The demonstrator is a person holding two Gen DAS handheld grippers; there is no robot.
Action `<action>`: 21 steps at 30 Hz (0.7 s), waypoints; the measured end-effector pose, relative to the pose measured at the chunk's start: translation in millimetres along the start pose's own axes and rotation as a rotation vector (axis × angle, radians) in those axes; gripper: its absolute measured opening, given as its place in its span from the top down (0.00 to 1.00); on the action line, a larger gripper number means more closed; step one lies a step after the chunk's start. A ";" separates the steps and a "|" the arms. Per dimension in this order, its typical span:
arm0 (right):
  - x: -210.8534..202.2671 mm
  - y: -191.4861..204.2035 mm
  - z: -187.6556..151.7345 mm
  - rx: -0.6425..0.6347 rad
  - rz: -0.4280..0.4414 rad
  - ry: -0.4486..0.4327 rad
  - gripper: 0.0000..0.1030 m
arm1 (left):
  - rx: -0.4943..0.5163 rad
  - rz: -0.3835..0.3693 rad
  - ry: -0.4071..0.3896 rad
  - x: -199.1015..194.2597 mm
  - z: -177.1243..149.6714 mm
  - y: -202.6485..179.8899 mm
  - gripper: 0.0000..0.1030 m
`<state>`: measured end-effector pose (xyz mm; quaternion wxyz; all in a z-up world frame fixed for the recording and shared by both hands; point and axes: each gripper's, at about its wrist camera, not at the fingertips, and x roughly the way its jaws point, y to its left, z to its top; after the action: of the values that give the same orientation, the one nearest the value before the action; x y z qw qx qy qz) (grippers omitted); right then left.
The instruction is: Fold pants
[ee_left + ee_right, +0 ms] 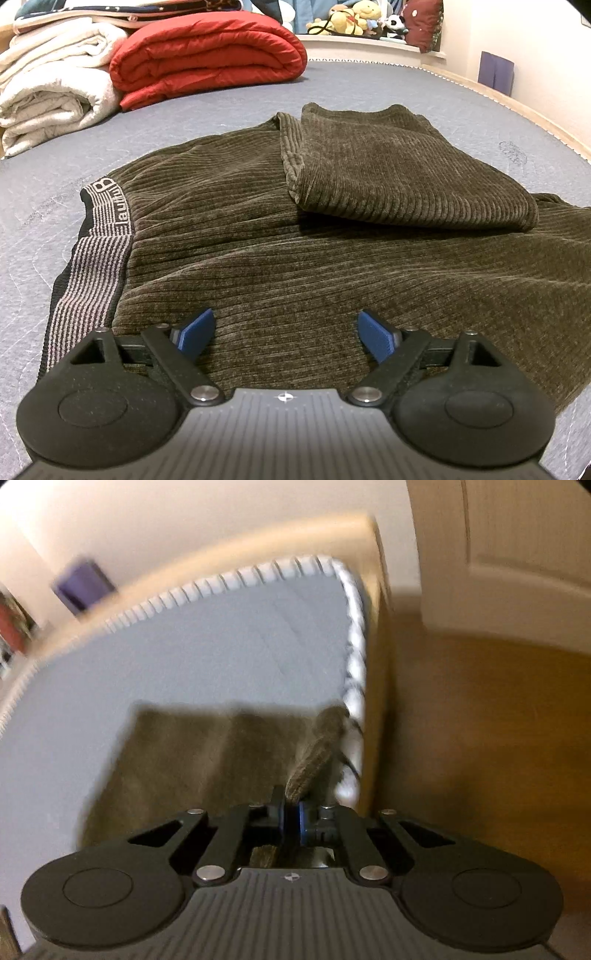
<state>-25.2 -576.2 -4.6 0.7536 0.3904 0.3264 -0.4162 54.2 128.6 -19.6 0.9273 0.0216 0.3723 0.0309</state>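
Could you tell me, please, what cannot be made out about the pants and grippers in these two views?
- Left wrist view: the pants run off the right edge and under the open left gripper; their near hem is hidden.
- Left wrist view: the waistband lettering is too distorted to read.
- Right wrist view: motion blur smears the cloth, so which part the right gripper pinches is unclear.
- Neither view shows the other gripper.

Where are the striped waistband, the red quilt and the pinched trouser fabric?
striped waistband (96,251): left wrist view, middle of band.
red quilt (207,59): left wrist view, top fold.
pinched trouser fabric (314,753): right wrist view, raised ridge.
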 end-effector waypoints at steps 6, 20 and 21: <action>-45.5 28.9 4.1 -0.134 -0.011 -0.328 0.51 | -0.003 0.000 0.004 1.0 0.9 0.1 0.13; 45.1 169.4 -49.3 -0.369 0.265 -0.024 0.51 | 0.006 0.004 -0.012 2.8 -1.6 -0.3 0.10; 50.4 175.1 -51.6 -0.383 0.235 -0.027 0.51 | 0.006 0.004 -0.012 3.0 -1.5 -0.2 0.09</action>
<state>142.9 -489.6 -15.2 0.8615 0.2699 0.3415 -0.2615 55.4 128.7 -22.8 0.9294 0.0255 0.3668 0.0317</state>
